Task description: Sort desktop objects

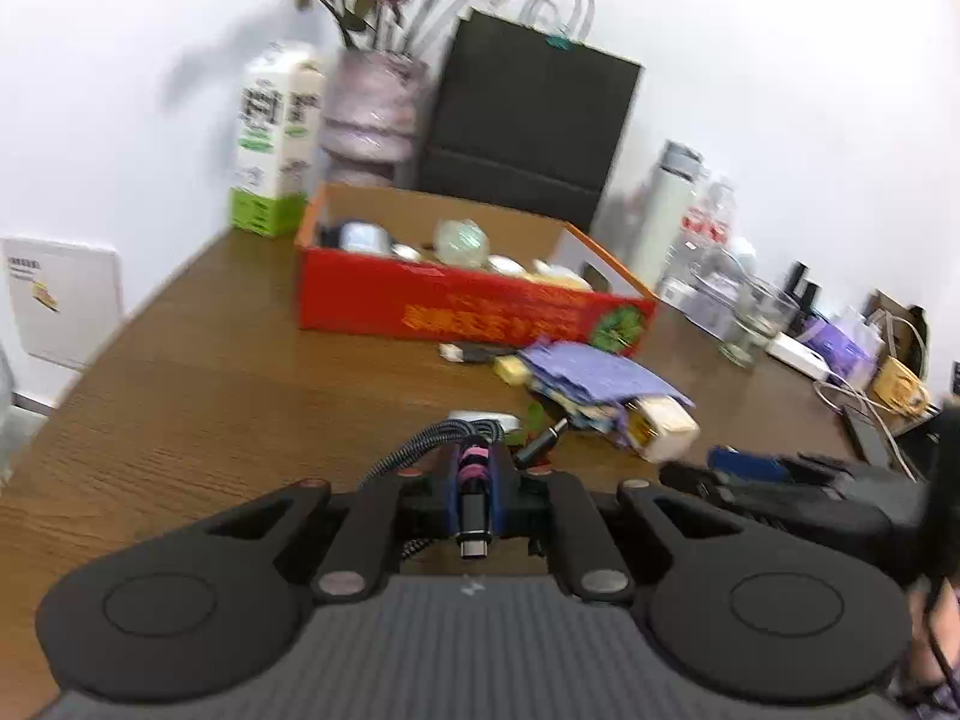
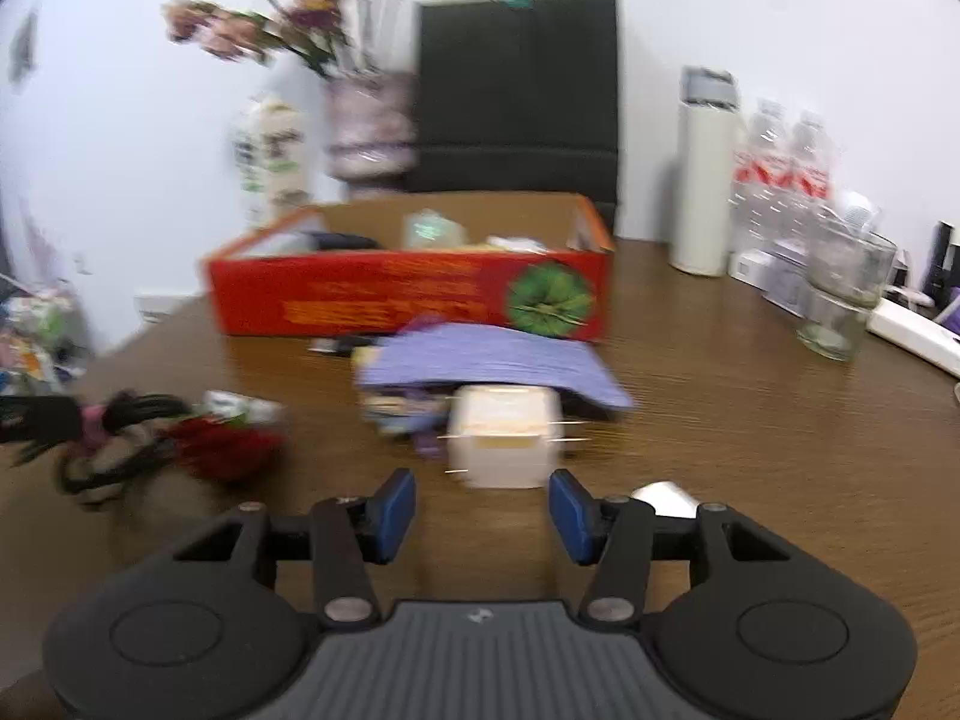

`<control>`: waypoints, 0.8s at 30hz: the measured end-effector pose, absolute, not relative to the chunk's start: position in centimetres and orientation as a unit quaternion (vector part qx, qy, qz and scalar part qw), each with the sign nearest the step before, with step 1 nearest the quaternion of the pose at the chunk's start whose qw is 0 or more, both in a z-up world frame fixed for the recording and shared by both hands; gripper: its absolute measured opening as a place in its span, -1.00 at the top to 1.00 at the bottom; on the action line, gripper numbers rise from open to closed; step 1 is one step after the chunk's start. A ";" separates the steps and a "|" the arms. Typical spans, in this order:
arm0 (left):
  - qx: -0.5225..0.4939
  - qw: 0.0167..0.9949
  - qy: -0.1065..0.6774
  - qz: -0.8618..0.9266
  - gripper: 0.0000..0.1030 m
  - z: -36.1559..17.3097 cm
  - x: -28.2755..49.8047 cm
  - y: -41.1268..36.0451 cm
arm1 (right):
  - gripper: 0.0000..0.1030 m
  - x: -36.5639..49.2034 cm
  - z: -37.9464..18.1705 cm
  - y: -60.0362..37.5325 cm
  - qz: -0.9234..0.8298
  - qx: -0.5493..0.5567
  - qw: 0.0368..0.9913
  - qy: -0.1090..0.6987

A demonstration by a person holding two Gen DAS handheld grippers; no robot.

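My left gripper (image 1: 474,468) is shut on a coiled braided cable (image 1: 432,441) bound with a pink tie, its USB-C plug (image 1: 473,534) pointing back at the camera. It holds the cable above the wooden table; the cable also shows blurred in the right wrist view (image 2: 114,420). My right gripper (image 2: 483,507) is open and empty, its blue pads (image 2: 399,507) just short of a white box (image 2: 504,444) that lies under a purple cloth (image 2: 486,363). The red cardboard box (image 1: 468,306) (image 2: 408,297) holds several small items.
A milk carton (image 1: 273,138), flower vase (image 1: 372,108) and black paper bag (image 1: 528,114) stand behind the red box. A white thermos (image 2: 705,174), water bottles (image 2: 786,180) and a glass (image 2: 840,300) stand on the right. Red wrapper (image 2: 222,447) lies left.
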State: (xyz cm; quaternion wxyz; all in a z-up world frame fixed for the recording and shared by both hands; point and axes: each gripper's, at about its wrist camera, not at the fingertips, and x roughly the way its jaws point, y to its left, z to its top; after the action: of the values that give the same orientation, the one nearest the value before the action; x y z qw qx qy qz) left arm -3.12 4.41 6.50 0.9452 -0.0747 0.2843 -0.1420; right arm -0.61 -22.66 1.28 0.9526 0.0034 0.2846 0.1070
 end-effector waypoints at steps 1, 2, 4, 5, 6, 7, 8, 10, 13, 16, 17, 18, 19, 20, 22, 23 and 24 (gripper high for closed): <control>-0.078 0.947 0.280 -0.138 0.80 6.6 -3.1 4.9 | 0.05 -1.2 1.5 -22.1 0.126 0.004 0.952 0.279; -0.082 0.947 0.281 -0.133 0.80 6.6 -3.0 5.5 | 0.06 -1.7 1.7 -21.4 0.145 0.002 0.950 0.276; -0.088 0.945 0.294 -0.116 0.79 5.9 -2.6 6.3 | 0.06 -2.0 2.0 -20.2 0.171 -0.005 0.946 0.274; -0.082 0.943 0.302 -0.110 0.79 5.3 -2.5 6.4 | 0.06 -1.8 2.0 -19.5 0.180 -0.008 0.945 0.274; -0.071 0.943 0.308 -0.098 0.79 4.7 -2.5 6.4 | 0.06 -1.5 2.1 -18.8 0.186 -0.012 0.943 0.276; -0.054 0.944 0.314 -0.084 0.79 4.1 -2.6 6.2 | 0.06 -1.2 2.1 -18.2 0.192 -0.015 0.942 0.276; -0.037 0.945 0.317 -0.075 0.79 3.5 -2.8 6.0 | 0.03 -0.8 2.2 -17.6 0.198 -0.017 0.941 0.274; -0.026 0.945 0.317 -0.076 0.79 2.7 -3.2 5.8 | -0.17 0.2 2.5 -16.5 0.207 -0.013 0.938 0.278; -0.016 0.945 0.316 -0.089 0.79 2.2 -3.5 5.8 | -0.31 2.3 2.5 -14.9 0.226 0.008 0.927 0.300; -0.005 0.946 0.311 -0.090 0.78 2.0 -3.8 5.5 | -0.26 4.4 1.9 -13.7 0.229 0.029 0.916 0.327; -0.007 0.946 0.311 -0.093 0.78 1.9 -3.9 5.5 | -0.09 5.0 1.6 -13.4 0.225 0.033 0.914 0.336; -0.008 0.945 0.311 -0.098 0.77 1.9 -4.0 5.5 | 0.11 5.4 1.2 -13.2 0.221 0.038 0.912 0.344; -0.008 0.945 0.311 -0.102 0.75 1.9 -4.1 5.5 | 0.20 5.6 0.9 -13.2 0.220 0.040 0.910 0.350; -0.010 0.944 0.312 -0.107 0.57 2.0 -4.2 5.6 | 0.32 5.4 0.8 -13.4 0.220 0.038 0.910 0.350; -0.028 0.942 0.310 -0.123 0.31 2.3 -4.4 6.1 | 0.40 4.6 0.9 -13.7 0.220 0.016 0.911 0.350; -0.037 0.943 0.303 -0.133 0.27 2.6 -4.6 6.3 | 0.41 3.7 1.1 -14.0 0.218 -0.004 0.915 0.341; -0.049 0.943 0.296 -0.147 0.24 2.9 -4.8 6.5 | 0.43 2.7 1.2 -14.4 0.217 -0.030 0.919 0.327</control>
State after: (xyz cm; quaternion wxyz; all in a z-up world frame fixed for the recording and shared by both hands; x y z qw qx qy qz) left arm -4.81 6.53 2.93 0.9427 -0.0490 0.2957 -0.1468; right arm 2.69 -14.40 1.22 0.9194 -0.0295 0.3266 0.2172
